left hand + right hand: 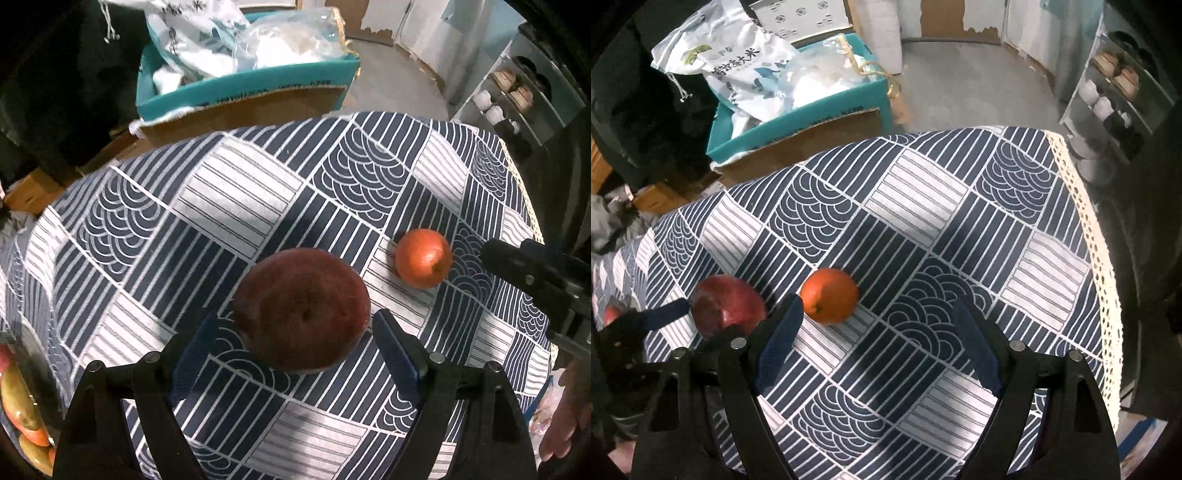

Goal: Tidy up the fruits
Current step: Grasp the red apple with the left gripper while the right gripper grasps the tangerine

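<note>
Left gripper [301, 334]: spread wide around red apple [302, 308], not gripping. Right gripper [877, 338]: wide, holding nothing. Orange [829, 295] on tablecloth [960, 206], 11 o'clock of right gripper.

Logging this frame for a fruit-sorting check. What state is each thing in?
Left tool: open, fingers either side of the red apple, not closed on it.
Right tool: open, holding nothing.
Red apple: resting on the tablecloth, between the left tool's fingers.
Orange: loose on the tablecloth, apart from the apple.
Teal box: open-topped, stuffed with bags.
</note>
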The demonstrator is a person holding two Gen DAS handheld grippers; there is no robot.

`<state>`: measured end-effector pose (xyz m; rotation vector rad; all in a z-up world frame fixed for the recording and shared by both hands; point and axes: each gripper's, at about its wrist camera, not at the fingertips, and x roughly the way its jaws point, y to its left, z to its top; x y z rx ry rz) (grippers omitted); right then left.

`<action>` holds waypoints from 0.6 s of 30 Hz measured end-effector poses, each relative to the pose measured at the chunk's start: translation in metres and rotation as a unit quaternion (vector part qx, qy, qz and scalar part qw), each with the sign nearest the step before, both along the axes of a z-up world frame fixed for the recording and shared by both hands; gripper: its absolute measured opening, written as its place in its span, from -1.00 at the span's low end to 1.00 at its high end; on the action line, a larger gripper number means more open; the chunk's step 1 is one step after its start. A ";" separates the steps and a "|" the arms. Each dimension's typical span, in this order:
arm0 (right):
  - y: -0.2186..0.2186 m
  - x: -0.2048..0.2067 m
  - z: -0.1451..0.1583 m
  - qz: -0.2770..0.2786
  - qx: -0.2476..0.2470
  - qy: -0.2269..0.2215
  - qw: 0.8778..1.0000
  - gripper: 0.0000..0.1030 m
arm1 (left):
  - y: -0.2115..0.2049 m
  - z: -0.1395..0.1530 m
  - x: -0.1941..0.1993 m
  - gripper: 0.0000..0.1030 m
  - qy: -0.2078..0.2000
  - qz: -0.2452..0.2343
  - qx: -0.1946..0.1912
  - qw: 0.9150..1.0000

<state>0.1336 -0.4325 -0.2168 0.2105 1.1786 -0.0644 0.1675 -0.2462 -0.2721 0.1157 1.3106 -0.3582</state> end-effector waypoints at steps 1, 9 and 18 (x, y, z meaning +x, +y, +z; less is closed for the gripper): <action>0.000 0.001 -0.001 0.000 0.001 0.001 1.000 0.62 | 0.000 -0.003 0.001 0.68 0.002 0.002 -0.003 1.000; 0.008 0.006 -0.010 0.007 0.008 0.006 1.000 0.63 | 0.003 -0.010 0.000 0.50 0.003 -0.008 -0.039 0.999; 0.026 0.018 -0.023 0.028 0.008 0.015 0.999 0.62 | 0.023 0.000 -0.003 0.49 -0.025 -0.007 -0.013 1.000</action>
